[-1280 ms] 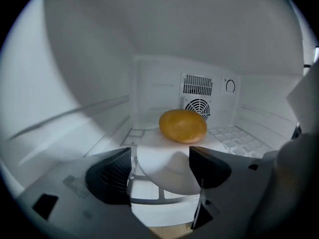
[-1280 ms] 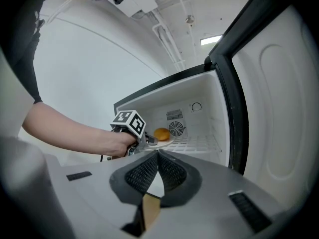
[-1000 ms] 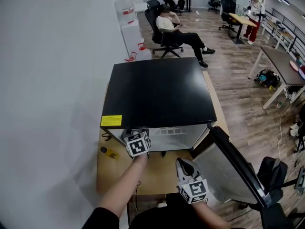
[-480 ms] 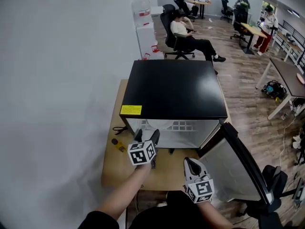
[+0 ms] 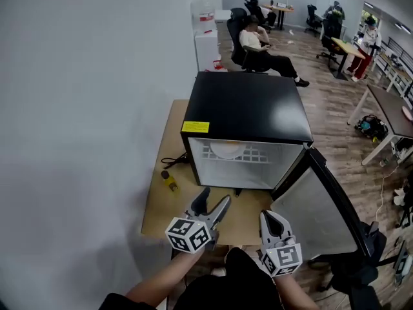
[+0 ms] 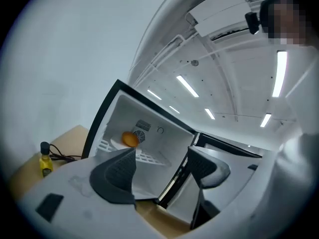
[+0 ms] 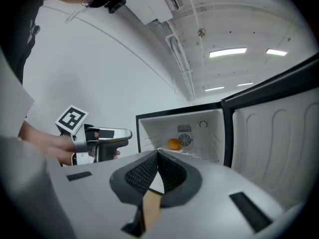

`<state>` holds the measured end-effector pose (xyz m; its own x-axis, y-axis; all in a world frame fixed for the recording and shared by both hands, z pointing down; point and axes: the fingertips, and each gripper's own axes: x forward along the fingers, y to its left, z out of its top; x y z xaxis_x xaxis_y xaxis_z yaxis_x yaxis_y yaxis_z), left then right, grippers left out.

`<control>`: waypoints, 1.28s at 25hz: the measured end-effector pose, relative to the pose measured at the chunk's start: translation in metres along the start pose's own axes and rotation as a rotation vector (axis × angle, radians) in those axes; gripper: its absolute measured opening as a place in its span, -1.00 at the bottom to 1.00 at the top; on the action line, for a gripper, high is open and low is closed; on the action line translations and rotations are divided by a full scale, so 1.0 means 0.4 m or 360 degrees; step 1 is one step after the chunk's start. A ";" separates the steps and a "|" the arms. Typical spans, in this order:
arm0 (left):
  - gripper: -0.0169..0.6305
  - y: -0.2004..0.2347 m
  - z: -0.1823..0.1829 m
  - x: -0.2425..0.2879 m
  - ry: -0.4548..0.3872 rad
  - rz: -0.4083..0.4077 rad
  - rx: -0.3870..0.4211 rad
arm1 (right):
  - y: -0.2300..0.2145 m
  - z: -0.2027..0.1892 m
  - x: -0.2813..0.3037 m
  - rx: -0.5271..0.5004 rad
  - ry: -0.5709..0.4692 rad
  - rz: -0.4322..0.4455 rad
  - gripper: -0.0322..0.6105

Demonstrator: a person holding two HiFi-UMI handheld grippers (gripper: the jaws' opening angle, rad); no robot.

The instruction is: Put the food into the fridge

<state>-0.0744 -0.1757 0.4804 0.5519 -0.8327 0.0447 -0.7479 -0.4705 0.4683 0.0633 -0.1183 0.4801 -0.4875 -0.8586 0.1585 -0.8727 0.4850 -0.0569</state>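
Observation:
A black-topped mini fridge [image 5: 248,105] stands on a wooden table [image 5: 161,205], its door [image 5: 322,205] swung open to the right. On the wire shelf inside, an orange piece of food [image 6: 130,139] sits on a white plate [image 5: 227,150]; the right gripper view also shows the food [image 7: 173,144]. My left gripper [image 5: 213,205] hovers in front of the fridge opening, open and empty. My right gripper [image 5: 271,218] is beside it, closer to the door, shut with nothing in it.
A small yellow bottle [image 5: 170,182] and a black cable [image 5: 173,162] lie on the table left of the fridge. A white wall runs along the left. Behind the fridge stands a water dispenser [image 5: 206,34], and a person sits in an office chair [image 5: 261,44].
My left gripper has drawn back from the fridge opening toward me. The view has pulled back, so the shelf and plate inside now show. My right gripper has barely shifted.

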 end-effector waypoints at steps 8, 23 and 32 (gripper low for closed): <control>-0.05 -0.086 -0.003 -0.241 -0.0230 0.0089 -0.0067 | 0.085 0.015 -0.122 -0.0043 0.0000 -0.0124 -0.72; -0.91 -0.157 -0.081 -0.383 -0.0036 0.0168 0.0400 | 0.208 0.019 -0.171 -0.0122 -0.0014 -0.0033 -0.72; -0.91 -0.154 -0.024 -0.356 -0.0109 0.0229 0.0417 | 0.132 0.058 -0.185 -0.0155 -0.0049 -0.0090 -0.72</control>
<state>-0.1033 -0.0255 0.4538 0.4138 -0.9099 0.0305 -0.8913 -0.3981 0.2172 0.0527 -0.0332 0.4427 -0.4395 -0.8890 0.1282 -0.8927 0.4482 0.0475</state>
